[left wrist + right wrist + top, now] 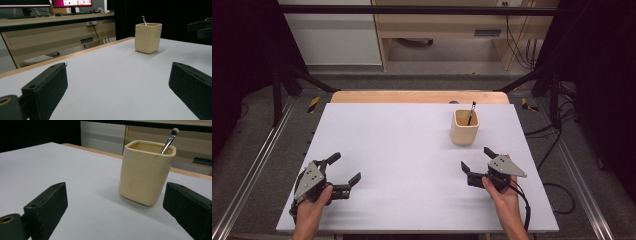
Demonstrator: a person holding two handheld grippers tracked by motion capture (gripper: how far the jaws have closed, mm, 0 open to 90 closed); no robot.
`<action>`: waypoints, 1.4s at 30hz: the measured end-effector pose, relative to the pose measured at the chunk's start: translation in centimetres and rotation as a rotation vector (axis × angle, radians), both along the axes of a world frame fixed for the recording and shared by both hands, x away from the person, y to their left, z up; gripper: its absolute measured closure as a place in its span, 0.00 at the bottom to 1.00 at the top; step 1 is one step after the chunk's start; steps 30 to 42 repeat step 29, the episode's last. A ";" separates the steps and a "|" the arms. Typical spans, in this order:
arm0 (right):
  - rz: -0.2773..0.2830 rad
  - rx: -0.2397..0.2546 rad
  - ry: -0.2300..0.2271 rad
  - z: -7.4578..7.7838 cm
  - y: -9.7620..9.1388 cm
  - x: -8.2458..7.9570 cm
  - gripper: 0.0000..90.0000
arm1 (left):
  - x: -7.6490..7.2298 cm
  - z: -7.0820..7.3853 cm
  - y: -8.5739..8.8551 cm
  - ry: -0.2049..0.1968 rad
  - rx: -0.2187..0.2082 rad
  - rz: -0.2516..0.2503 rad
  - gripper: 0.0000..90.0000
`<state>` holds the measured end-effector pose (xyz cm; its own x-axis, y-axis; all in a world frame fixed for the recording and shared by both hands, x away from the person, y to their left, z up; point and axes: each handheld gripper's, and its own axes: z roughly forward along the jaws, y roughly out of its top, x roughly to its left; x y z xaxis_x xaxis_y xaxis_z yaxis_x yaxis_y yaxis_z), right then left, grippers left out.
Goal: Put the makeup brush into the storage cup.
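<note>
A white rectangular table top point(412, 165) carries one cream-coloured, square-sided ceramic cup point(465, 127) with rounded corners, standing upright. A thin dark-handled brush point(471, 113) leans inside the cup, its tip poking above the rim.

The right gripper point(475, 160), held in a person's right hand point(504, 192), has its two black jaws spread wide with nothing between them. The cup stands just ahead of these jaws, near but not touching, slightly towards the right-hand jaw in the right gripper view.

The left gripper point(347, 167), held in the left hand point(312, 207), also has its jaws wide apart and empty. The cup sits well ahead of them, far across the table.
</note>
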<state>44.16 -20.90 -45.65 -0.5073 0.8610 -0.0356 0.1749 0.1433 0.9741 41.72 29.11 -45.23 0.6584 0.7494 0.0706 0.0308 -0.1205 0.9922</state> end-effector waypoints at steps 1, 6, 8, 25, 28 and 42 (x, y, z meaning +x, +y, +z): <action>0.004 -0.005 -0.003 -0.1 0.0 0.0 0.07 | 0.0 0.0 0.0 0.000 0.000 0.000 0.02; 0.026 -0.018 -0.025 -0.2 0.2 -0.2 0.07 | -0.1 0.0 0.1 -0.001 0.003 0.000 0.02; 0.029 -0.017 -0.038 -0.2 0.2 -0.4 0.07 | -0.1 0.0 0.1 0.000 0.009 -0.001 0.02; 0.063 0.015 -0.045 -1.5 -0.8 -1.4 0.06 | -0.2 -0.2 0.4 -0.001 0.016 0.009 0.02; 0.055 0.030 -0.042 -1.7 -1.2 -1.4 0.06 | -0.2 -0.3 0.4 -0.001 0.019 0.008 0.02; 0.054 0.033 -0.041 -1.7 -1.3 -1.4 0.06 | -0.1 -0.3 0.4 -0.001 0.021 0.007 0.02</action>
